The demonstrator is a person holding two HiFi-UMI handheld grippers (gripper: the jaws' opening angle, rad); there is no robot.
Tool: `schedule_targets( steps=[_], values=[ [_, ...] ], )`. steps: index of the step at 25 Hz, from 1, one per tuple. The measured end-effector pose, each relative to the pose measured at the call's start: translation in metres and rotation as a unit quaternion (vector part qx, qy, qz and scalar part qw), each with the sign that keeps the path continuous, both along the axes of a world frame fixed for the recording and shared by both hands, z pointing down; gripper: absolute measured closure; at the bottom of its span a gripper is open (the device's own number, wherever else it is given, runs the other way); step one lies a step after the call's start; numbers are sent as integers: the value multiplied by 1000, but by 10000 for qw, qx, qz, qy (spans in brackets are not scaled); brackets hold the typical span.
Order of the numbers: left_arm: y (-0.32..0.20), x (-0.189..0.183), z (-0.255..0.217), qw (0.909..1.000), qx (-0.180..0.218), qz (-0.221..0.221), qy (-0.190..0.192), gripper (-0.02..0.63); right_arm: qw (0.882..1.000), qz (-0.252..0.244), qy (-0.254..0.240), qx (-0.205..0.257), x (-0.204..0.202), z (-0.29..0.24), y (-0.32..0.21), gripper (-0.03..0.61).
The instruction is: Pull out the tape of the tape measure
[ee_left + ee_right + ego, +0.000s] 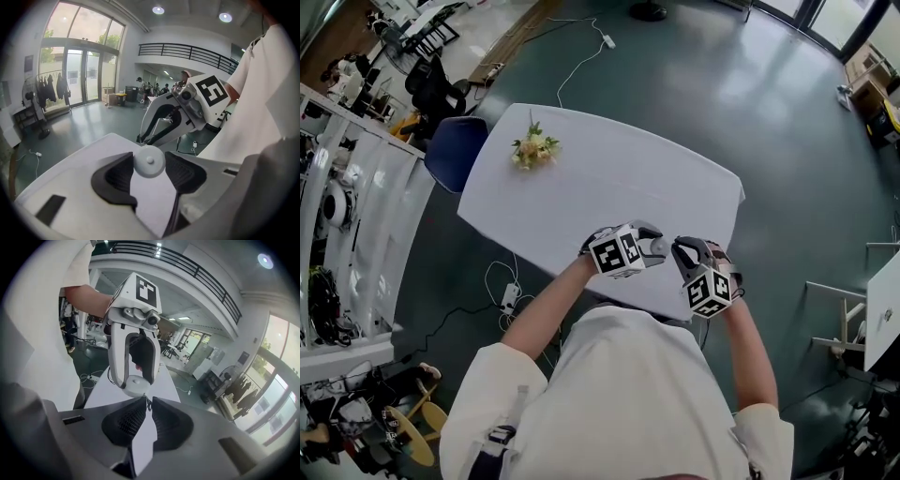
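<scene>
Left gripper (149,158): clamped on round white tape measure (150,164).
Right gripper (148,401): pinched on tape tab (149,404).
Place: above table (609,169).

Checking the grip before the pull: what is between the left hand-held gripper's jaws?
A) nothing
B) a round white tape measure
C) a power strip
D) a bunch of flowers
B: the left gripper view shows the round white tape measure pinched between the pads of the left hand-held gripper.
</scene>
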State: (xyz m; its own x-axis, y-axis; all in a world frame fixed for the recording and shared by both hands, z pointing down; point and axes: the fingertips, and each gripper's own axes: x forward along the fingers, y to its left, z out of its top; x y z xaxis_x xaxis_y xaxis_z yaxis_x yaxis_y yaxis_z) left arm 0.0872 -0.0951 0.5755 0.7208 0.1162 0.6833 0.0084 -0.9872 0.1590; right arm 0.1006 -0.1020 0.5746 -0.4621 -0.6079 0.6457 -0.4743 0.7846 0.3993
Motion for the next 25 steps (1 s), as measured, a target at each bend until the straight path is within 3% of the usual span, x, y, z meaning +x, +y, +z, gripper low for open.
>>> schedule_targets(
  steps=[7, 14, 25],
  values=[
    [1, -8, -2, 9999, 22, -138, 3, 397, 9994, -117, -255, -196, -6, -4, 4, 535],
    [-3, -28, 8, 9987, 375, -280, -197, 397, 9980, 137, -459, -404, 8, -3, 4, 535],
    [-16, -42, -5, 9952, 779, -583, -89, 397, 9959, 366, -648, -518, 26, -8, -2, 537]
  ],
)
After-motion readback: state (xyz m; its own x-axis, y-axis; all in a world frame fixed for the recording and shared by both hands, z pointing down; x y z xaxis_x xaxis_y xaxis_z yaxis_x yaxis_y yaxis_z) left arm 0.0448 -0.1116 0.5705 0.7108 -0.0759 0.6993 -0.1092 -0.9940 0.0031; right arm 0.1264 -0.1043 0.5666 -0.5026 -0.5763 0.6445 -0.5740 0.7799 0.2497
